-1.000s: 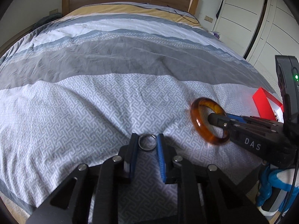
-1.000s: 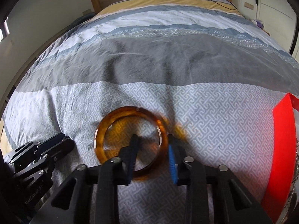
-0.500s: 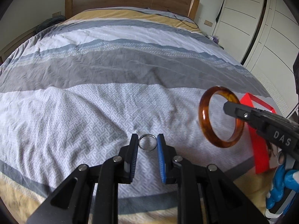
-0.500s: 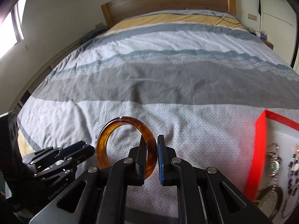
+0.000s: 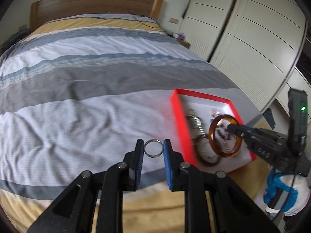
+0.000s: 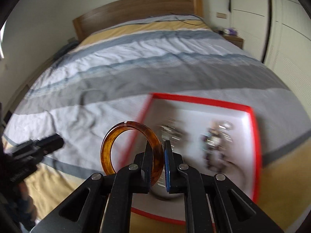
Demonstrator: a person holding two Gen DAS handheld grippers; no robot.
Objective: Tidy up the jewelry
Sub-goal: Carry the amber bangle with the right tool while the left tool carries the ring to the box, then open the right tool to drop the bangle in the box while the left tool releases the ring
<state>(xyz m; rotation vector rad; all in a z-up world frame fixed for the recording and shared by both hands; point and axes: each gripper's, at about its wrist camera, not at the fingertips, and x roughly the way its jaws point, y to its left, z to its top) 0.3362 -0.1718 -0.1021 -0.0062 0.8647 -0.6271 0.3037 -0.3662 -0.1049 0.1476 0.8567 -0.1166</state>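
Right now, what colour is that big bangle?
Translucent amber-brown with darker mottling; the bangle shows best in the right wrist view.

Left tongs (image 5: 153, 148) grip a silver ring (image 5: 153, 150) at lower centre; right tongs (image 5: 232, 129) hold an amber bangle (image 5: 225, 136) over the red tray (image 5: 176, 120).

Glossy translucent amber bangle (image 6: 132, 149); polished metal ring (image 5: 153, 148); matt black plastic left gripper (image 5: 153, 149); soft creased cloth bedcover (image 5: 81, 89); smooth wooden headboard (image 5: 93, 5); red-rimmed tray (image 5: 176, 116).
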